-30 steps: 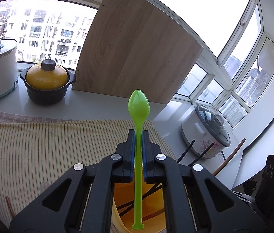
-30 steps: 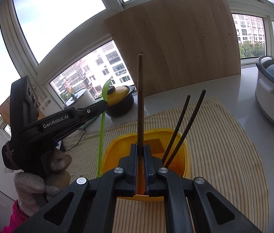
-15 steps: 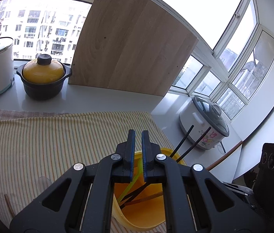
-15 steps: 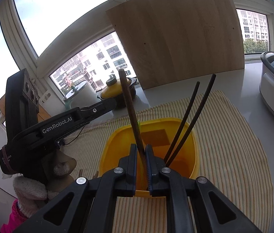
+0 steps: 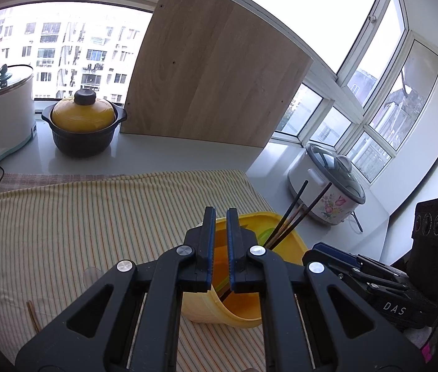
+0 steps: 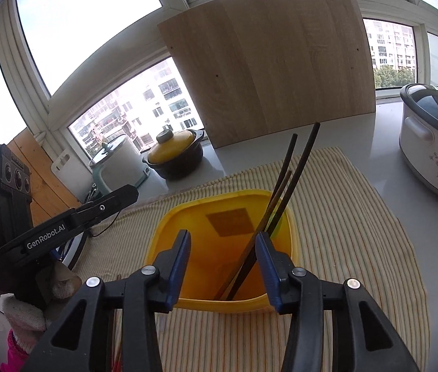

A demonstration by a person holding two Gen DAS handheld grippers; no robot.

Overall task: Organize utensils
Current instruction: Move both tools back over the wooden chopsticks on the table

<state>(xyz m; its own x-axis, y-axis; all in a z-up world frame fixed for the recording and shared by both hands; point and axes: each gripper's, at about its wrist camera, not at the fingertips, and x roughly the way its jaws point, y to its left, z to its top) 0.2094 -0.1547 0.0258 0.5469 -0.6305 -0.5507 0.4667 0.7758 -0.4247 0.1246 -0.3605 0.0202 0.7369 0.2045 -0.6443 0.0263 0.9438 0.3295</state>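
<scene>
Jaws of the left gripper [image 5: 219, 243] stand almost together with nothing between them, above the near rim of the yellow container [image 5: 243, 316] on the striped cloth [image 5: 79, 223]. Dark chopsticks [image 5: 293, 214] lean inside it.

From the right wrist, the right gripper [image 6: 223, 266] has just been opening; its jaws are apart, and a brown chopstick [image 6: 276, 198] leans free beside the dark pair.

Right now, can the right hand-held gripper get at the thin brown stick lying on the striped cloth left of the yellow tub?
Probably yes. The right hand-held gripper stands open and empty, and the thin brown stick lies bare on the striped cloth, though the yellow tub stands between.
</scene>
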